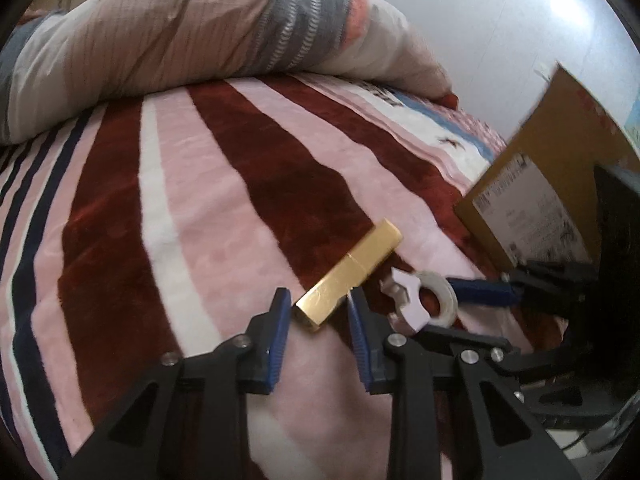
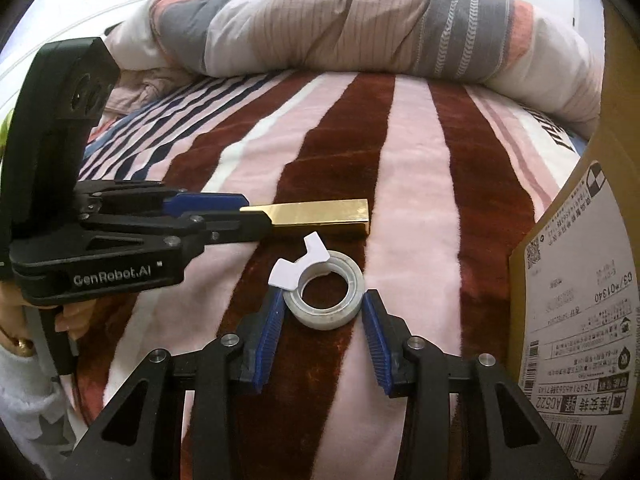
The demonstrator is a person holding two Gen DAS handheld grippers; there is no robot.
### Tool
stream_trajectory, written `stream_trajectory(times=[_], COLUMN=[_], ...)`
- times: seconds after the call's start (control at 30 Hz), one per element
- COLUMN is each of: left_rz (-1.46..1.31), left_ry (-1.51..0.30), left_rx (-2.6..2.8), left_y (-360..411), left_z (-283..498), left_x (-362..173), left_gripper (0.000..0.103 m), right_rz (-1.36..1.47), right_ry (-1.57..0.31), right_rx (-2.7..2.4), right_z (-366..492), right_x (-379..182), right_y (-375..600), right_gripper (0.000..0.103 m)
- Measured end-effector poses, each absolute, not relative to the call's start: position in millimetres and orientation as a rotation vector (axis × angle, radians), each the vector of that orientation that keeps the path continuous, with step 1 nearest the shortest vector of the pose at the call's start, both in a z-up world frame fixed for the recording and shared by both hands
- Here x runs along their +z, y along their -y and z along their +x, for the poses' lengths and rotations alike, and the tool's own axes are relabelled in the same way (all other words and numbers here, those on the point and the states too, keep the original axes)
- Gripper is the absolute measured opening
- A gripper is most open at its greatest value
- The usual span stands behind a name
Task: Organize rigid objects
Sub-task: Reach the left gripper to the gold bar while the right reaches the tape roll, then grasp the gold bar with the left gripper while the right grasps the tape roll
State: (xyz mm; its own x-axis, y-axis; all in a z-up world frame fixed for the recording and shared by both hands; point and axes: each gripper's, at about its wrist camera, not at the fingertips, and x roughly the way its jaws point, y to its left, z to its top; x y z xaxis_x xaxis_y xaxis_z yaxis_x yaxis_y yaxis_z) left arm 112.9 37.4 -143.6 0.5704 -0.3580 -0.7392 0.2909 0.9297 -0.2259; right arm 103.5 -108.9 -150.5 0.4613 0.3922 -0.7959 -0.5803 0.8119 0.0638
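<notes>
We see a long gold box (image 2: pixel 320 213) lying flat on its side. Just beside it lies a clear tape roll (image 2: pixel 325 295), flat, with a white dispenser piece (image 2: pixel 298 266) attached.

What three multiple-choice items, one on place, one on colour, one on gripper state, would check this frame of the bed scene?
1. Where does the tape roll lie?
A. between the right gripper's fingers
B. inside the cardboard box
C. on top of the folded quilt

2. What colour is the long bar at the left gripper?
A. green
B. gold
C. black

3. How do the left gripper's jaws stand?
A. clamped tight on the tape roll
B. open, one on either side of the gold bar's near end
C. shut on nothing

Key: 1 A, the ring sits between the blue pads on the striped blanket; 2 B, its faces shine gold; 3 B, gaps show beside the bar.
</notes>
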Motion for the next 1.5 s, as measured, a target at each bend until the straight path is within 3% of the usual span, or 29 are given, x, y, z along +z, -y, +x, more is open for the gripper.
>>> stream_trajectory(times=[0.4, 0.8, 1.5], left_rz=[-0.036, -0.041, -0.069], left_ry=[-0.879, -0.897, -0.852], left_rx=[-0.379, -0.336, -0.295], left_y=[-19.8, -35.6, -28.5], left_z=[119.2, 57.2, 77.2], left_x=[-148.1, -146.1, -143.0], left_gripper=[0.023, 0.017, 0.015], right_rz=[-0.229, -0.237, -0.273], right_ry=[-0.919, -0.921, -0.849], right_rx=[0.587, 0.582, 0.597], right_z=[103.2, 98.1, 92.2], right_x=[-151.2, -150.2, -149.5], right_y=[109.5, 110.0, 104.5], right_gripper=[0.036, 0.037, 0.037])
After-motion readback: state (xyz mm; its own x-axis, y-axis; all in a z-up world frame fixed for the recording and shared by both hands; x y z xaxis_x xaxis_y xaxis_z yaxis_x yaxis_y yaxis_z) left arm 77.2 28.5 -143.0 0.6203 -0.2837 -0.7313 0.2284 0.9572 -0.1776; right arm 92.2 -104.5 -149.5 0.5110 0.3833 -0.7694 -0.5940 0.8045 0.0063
